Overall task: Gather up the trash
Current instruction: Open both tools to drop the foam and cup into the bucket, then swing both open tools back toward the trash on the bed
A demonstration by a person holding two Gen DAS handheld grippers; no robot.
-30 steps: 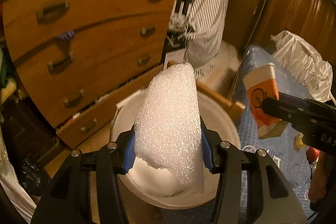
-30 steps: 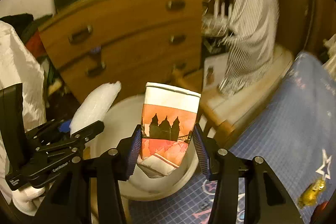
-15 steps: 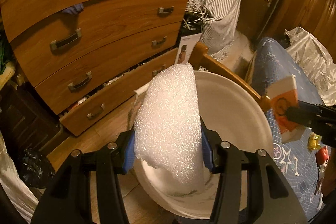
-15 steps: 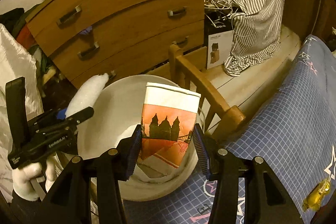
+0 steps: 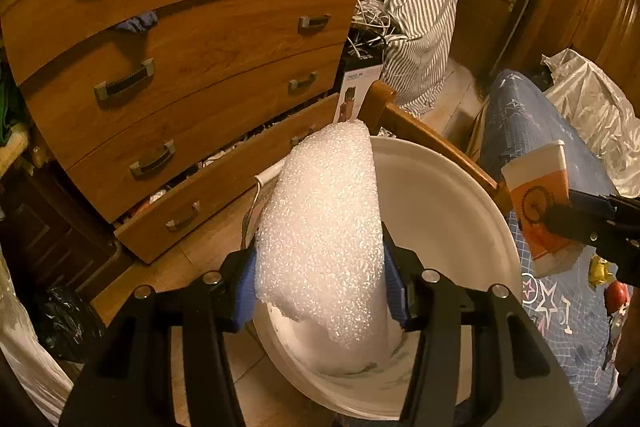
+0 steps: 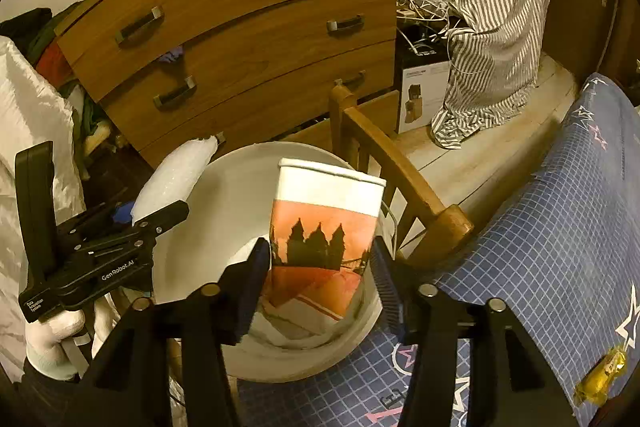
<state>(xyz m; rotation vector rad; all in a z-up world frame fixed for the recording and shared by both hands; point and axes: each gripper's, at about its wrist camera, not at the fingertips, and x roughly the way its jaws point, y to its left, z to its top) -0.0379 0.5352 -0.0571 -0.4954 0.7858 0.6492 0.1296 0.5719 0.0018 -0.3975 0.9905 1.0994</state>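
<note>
While both pieces of trash hang over the white bucket [image 6: 192, 227], I have the left hand-held gripper [image 5: 320, 283] around a slab of white foam wrap [image 5: 320, 223] and the right hand-held gripper [image 6: 320, 279] around a paper cup [image 6: 324, 227]. Both sets of jaws are opening: the foam looks lightly touched by the blue pads, while a gap shows beside the cup on its right, so I judge it is nearly free.

The foam is light, pebbly and springy, and juts past the bucket's far rim; I worry it could tip outward and land on the floor by the wooden dresser [image 5: 192, 67]. The cup is creased, flattened card with an orange skyline print, sitting above the rim nearest the blue checked cloth [image 6: 540, 247]; it might catch that edge or the wooden chair [image 6: 400, 179] beside it. The bucket's smooth, round wall should otherwise funnel both down.
</note>
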